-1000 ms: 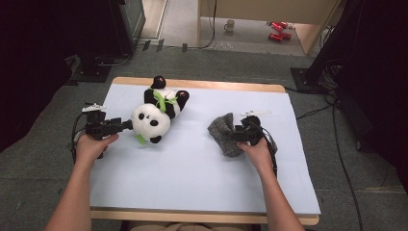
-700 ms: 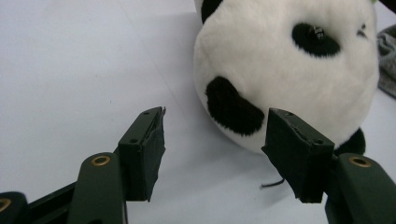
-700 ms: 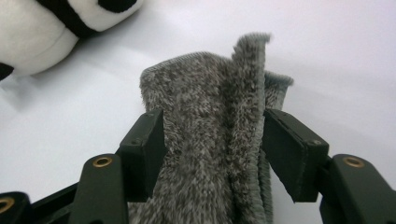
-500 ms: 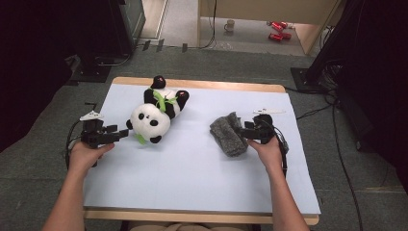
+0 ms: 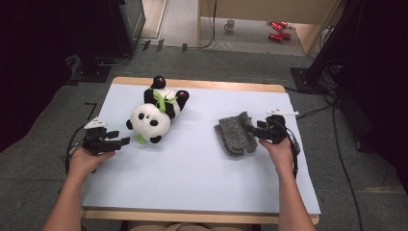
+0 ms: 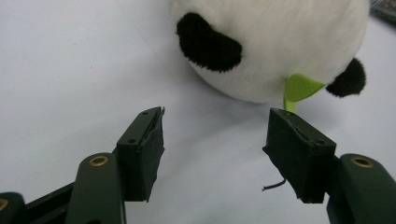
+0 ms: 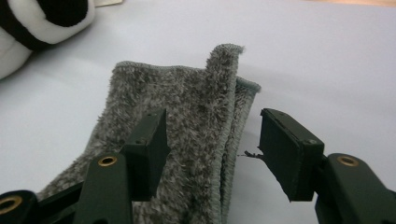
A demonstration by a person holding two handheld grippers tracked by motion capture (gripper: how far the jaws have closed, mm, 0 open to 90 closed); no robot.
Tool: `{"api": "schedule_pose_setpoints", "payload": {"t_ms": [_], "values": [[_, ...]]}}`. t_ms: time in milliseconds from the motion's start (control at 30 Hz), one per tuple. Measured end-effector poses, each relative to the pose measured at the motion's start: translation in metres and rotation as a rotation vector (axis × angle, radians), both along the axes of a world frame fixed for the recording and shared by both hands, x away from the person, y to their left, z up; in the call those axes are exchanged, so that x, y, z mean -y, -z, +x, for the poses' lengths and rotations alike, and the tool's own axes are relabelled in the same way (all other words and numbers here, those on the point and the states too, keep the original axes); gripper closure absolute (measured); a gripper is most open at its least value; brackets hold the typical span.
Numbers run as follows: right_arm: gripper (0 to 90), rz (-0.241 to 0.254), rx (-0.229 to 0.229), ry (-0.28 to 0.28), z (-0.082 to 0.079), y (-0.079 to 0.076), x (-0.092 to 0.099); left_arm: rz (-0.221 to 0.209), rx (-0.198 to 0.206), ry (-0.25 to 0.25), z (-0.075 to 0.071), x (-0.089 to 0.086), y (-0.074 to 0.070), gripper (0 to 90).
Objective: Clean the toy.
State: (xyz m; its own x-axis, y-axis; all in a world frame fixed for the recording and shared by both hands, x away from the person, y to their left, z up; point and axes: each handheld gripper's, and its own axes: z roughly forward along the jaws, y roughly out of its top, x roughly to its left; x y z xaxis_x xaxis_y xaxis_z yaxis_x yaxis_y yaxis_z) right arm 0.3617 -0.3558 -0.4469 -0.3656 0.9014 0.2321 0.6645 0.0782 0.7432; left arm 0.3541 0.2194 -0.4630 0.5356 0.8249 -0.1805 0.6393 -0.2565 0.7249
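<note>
A black and white plush panda (image 5: 156, 113) with a green leaf lies on its back on the white table (image 5: 192, 178), head toward the left front. My left gripper (image 5: 119, 142) rests open just left of its head; the left gripper view has the round head (image 6: 275, 42) and green leaf (image 6: 299, 88) just beyond the parted jaws, with nothing between them. A folded grey fuzzy cloth (image 5: 234, 134) lies right of centre. My right gripper (image 5: 255, 130) is open at the cloth's right edge, and the cloth (image 7: 187, 135) lies under and between its jaws.
Wooden table edges (image 5: 192, 84) show at the back and front. Grey carpet surrounds the table. Black stands and cables (image 5: 332, 110) sit on the floor to the right, and a dark cabinet (image 5: 115, 29) stands at the back left.
Both hands have drawn back toward the table's sides. The left gripper moved away from the panda's head, and the right gripper slid right, off the cloth's middle to its edge.
</note>
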Motion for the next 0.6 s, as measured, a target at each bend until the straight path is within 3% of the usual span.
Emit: {"api": "schedule_pose_setpoints", "payload": {"t_ms": [600], "values": [[44.2,-0.045,-0.019,0.115,-0.007,0.013,0.051,0.06,-0.019,0.027,0.0,0.002,0.013,36.1]]}}
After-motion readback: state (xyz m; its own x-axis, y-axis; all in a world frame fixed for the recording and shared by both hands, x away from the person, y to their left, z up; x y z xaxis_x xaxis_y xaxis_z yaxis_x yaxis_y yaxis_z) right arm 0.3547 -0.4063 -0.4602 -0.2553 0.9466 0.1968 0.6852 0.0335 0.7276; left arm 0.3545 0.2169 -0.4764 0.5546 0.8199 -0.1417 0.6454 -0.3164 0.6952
